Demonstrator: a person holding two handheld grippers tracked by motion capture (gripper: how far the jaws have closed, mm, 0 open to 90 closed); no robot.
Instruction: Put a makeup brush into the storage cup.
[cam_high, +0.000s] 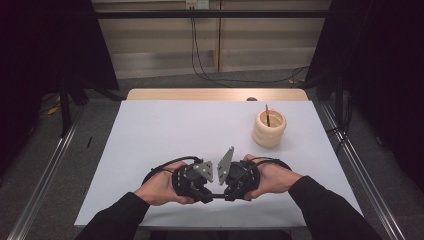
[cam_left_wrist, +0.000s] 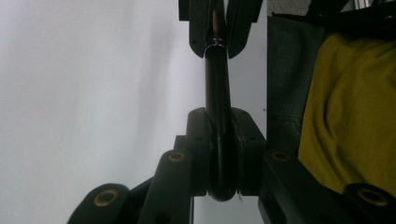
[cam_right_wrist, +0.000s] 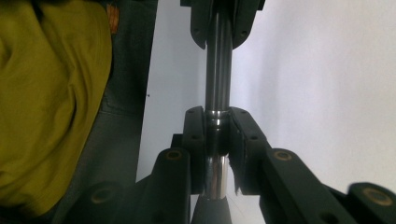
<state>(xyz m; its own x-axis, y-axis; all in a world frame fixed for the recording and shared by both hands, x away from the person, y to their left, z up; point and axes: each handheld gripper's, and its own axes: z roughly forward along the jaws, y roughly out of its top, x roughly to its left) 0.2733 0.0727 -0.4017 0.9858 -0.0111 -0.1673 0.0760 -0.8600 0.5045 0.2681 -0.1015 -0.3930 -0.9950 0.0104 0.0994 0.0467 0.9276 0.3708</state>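
Pen: a slim black cylindrical pen (cam_left_wrist: 217, 121) with a shiny silver metal section (cam_right_wrist: 218, 60), held level between the two grippers just above the near middle of the table; in the high view it is a short dark bar (cam_high: 216, 196) bridging them.
Pen ends: in the left gripper view the black barrel runs away to a silver ring; in the right gripper view the chrome part lies nearest, with a seam ring between the pads.
Left gripper (cam_left_wrist: 219, 154): jaws clamped together on the black barrel.
Right gripper (cam_right_wrist: 217, 154): jaws close around the silver end, pads against it; no earlier look tells more.
Hands: left hand (cam_high: 162, 186) and right hand (cam_high: 272, 177) face each other, grippers nearly touching.
Table: pale grey rectangular tabletop (cam_high: 165, 130), a bare wooden strip along its far edge.
Holder: a cream ribbed round pot (cam_high: 269, 128) with one dark stick standing in it, far right, well apart from the hands.
Open room: wide bare surface left and ahead of the grippers; the near edge lies just under the forearms.
Beside table: yellow-olive cloth (cam_right_wrist: 46, 102).
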